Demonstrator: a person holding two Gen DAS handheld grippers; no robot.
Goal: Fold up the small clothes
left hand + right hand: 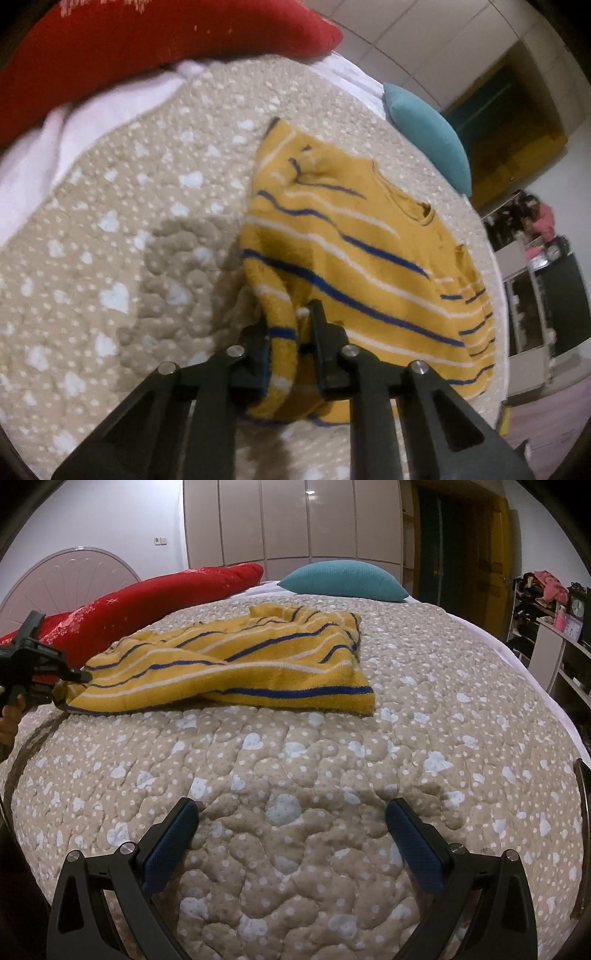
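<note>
The left wrist view looks steeply down, close over the yellow knitted sweater with blue and white stripes (354,251), from that garment's edge farthest from the teal cushion (432,136). The right wrist view sits low above the beige quilted bedspread with pale dots (295,782), well back from the sweater (236,661), facing the long red pillow (147,602) and teal cushion (343,579) beyond it. Both views share sweater, bedspread (110,229), pillow (147,33) and cushion.
</note>
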